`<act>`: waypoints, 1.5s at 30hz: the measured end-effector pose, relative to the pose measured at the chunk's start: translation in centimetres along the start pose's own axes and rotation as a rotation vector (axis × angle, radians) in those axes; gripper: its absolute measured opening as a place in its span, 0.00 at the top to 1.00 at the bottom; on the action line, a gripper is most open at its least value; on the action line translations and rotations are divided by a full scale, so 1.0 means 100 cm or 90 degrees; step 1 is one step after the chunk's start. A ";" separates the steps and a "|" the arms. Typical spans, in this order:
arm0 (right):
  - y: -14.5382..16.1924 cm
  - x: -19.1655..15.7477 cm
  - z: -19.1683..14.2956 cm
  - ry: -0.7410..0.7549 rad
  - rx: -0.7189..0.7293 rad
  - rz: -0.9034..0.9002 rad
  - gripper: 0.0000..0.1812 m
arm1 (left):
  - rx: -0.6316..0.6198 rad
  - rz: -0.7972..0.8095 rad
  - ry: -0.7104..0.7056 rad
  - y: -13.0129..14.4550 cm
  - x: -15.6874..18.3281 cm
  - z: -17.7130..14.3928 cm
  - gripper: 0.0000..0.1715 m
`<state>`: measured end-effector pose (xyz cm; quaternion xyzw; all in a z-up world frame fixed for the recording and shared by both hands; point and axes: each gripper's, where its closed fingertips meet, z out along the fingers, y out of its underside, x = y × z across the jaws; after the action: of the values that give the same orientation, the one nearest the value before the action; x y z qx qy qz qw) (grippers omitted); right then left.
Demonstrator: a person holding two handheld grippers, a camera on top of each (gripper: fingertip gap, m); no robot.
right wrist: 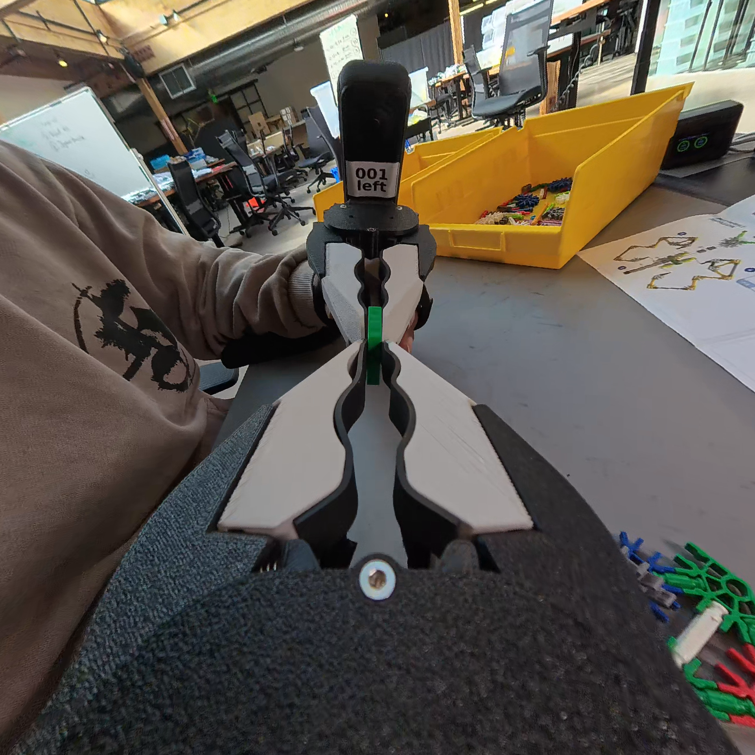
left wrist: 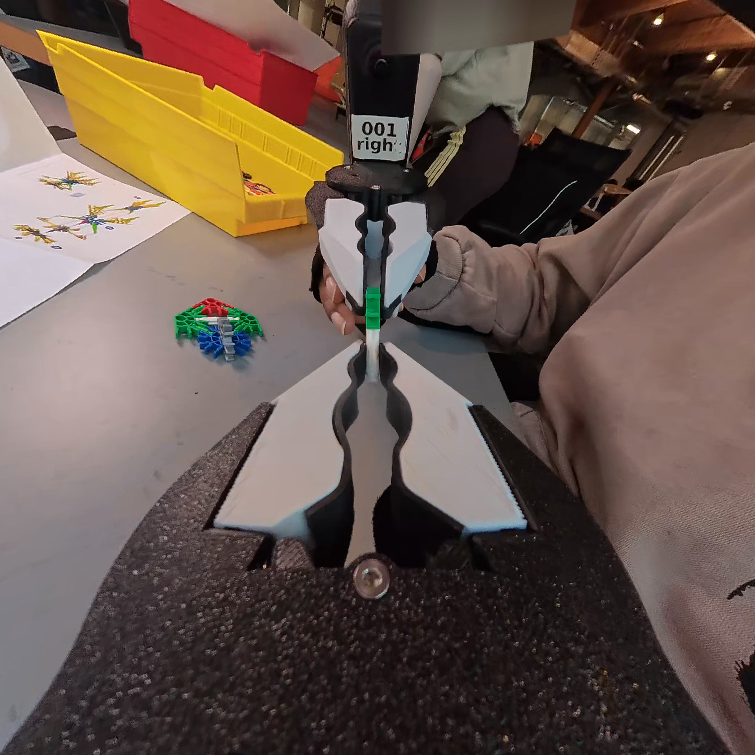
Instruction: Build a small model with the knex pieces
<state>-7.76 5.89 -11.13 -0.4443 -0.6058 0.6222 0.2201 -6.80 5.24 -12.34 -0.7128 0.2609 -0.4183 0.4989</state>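
Tip to tip above the grey table (left wrist: pixel 102 429), the left gripper (left wrist: pixel 371 347) pinches a short white plastic rod (left wrist: pixel 371 359) while the right gripper (right wrist: pixel 372 347) clamps the green plastic connector (right wrist: pixel 374 347) joined to that rod's far end. Well to the left's side lies a flat green, red and blue connector assembly (left wrist: pixel 218 327); beyond it stands a yellow plastic bin (left wrist: pixel 171 135)

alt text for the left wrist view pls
The left gripper is shut on a white rod whose far end sits in a green connector held by the right gripper, tip to tip above a grey table. To the left lie a small colourful model, an instruction sheet and a yellow bin.
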 end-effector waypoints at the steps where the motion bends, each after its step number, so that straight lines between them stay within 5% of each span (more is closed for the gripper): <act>1: 0.003 0.001 0.000 0.004 -0.008 -0.004 0.97 | -0.015 0.007 -0.010 0.003 -0.002 0.000 0.98; 11: 0.018 0.008 0.000 0.041 -0.077 -0.052 0.97 | -0.072 0.015 -0.058 0.017 -0.010 0.003 0.98; 27: -0.001 0.068 0.002 0.433 -0.090 -0.279 0.98 | -0.051 0.021 -0.400 0.005 -0.074 -0.001 0.99; 33: -0.012 0.068 0.002 0.517 -0.126 -0.418 0.98 | 0.002 -0.068 -0.375 -0.005 -0.075 0.001 0.99; 38: -0.019 0.057 0.009 0.556 -0.160 -0.628 0.98 | 0.211 -0.452 -0.070 -0.011 -0.060 -0.001 0.99; 42: -0.025 0.065 -0.001 0.508 -0.073 -0.479 0.98 | 0.232 -0.357 -0.085 -0.024 -0.064 -0.018 0.99; 45: -0.032 0.065 -0.015 0.387 0.024 -0.333 0.97 | 0.173 -0.239 -0.158 -0.022 -0.071 -0.024 0.99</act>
<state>-10.66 12.52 -9.74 -0.4349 -0.5941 0.3968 0.5482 -12.59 10.43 -12.33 -0.7209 0.0020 -0.4442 0.5320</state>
